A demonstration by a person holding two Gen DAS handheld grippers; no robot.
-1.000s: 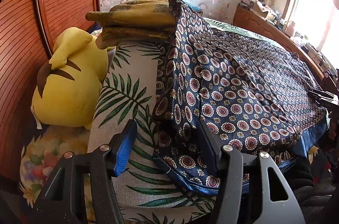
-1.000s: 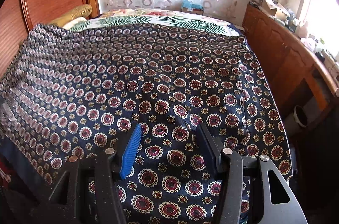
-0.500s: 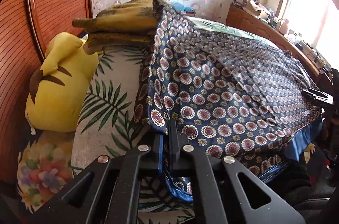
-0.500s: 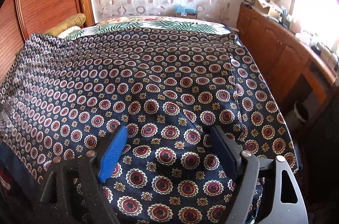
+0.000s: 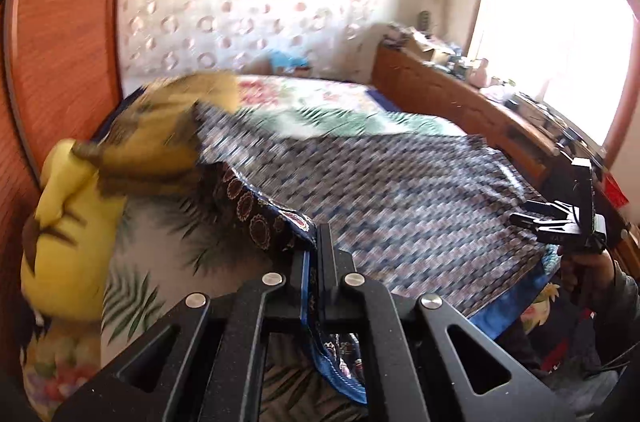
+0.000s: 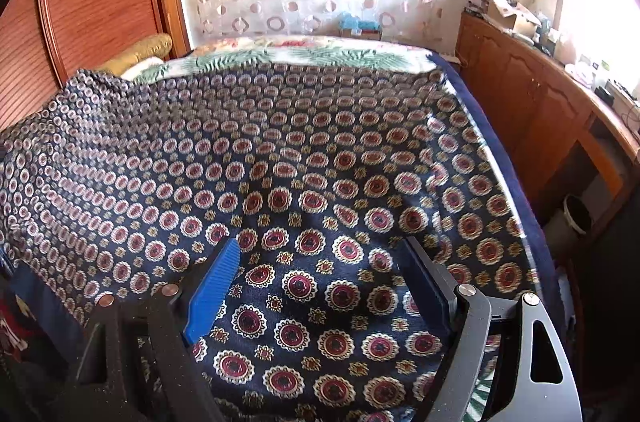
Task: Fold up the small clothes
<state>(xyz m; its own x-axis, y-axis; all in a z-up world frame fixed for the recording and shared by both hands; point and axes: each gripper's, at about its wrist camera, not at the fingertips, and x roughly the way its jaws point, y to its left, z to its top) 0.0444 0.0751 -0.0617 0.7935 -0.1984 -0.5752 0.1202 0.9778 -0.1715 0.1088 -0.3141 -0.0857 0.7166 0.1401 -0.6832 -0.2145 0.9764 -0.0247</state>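
The navy medallion-print cloth (image 6: 304, 158) is spread over most of the bed (image 6: 312, 54), with its corner nearest the yellow plush (image 5: 68, 230) pinched tight in the left tool (image 5: 316, 242), probably so that edge can be carried across for a fold. The right tool (image 6: 320, 262) hovers wide open over the cloth's near edge, gripping nothing, likely lining up its own grab.

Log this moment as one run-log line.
left gripper: shut on navy medallion-print cloth edge, lifted | right gripper: open above cloth | yellow plush toy: beside cloth on bed
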